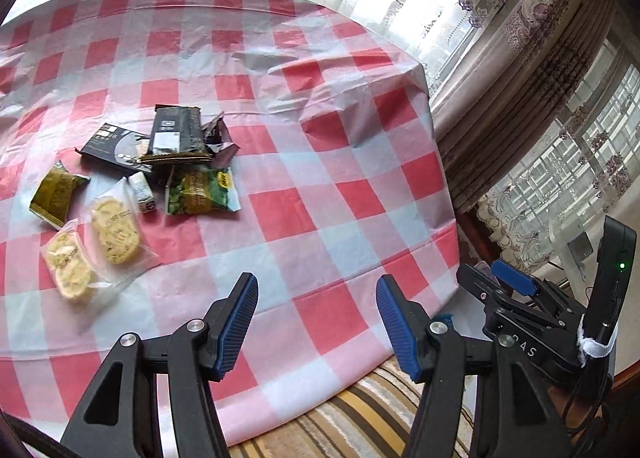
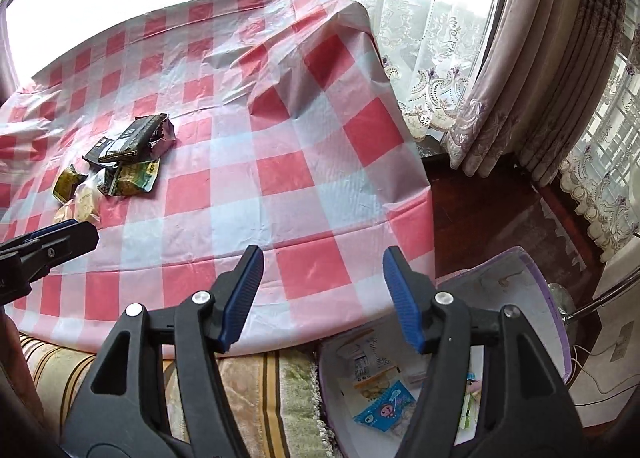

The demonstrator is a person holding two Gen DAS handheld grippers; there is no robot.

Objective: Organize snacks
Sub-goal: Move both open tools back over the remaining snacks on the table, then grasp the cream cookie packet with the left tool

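A cluster of snacks (image 1: 136, 185) is seen on the left part of the desk (image 1: 320, 161), which is covered by a red-and-white checked cloth. From left to right in the left wrist view, an olive sachet (image 1: 56, 193) is laid with its long axis running up to the right, 2 clear-wrapped biscuits (image 1: 96, 246) are set side by side with their long axes tilted up to the left, a small white packet (image 1: 144, 193) is placed just beyond them, a green packet (image 1: 202, 191) is laid roughly crosswise, and 2 dark bars (image 1: 160, 137) are stacked behind, the upper one pointed away from the camera. The left gripper (image 1: 316, 324) is held over the near edge of the desk, its jaws released and nothing held between them. The right gripper (image 2: 322, 298) is held likewise at the near right corner, its jaws parted and empty. Below the right gripper, beside the desk, a lilac-rimmed box (image 2: 548, 298) is seen with several packets (image 2: 380, 390) inside. The right half of the desk is bare cloth, creased near the far corner. A striped cushion (image 2: 256, 398) is visible beneath the near edge, and curtains (image 2: 532, 69) are hung at the right.
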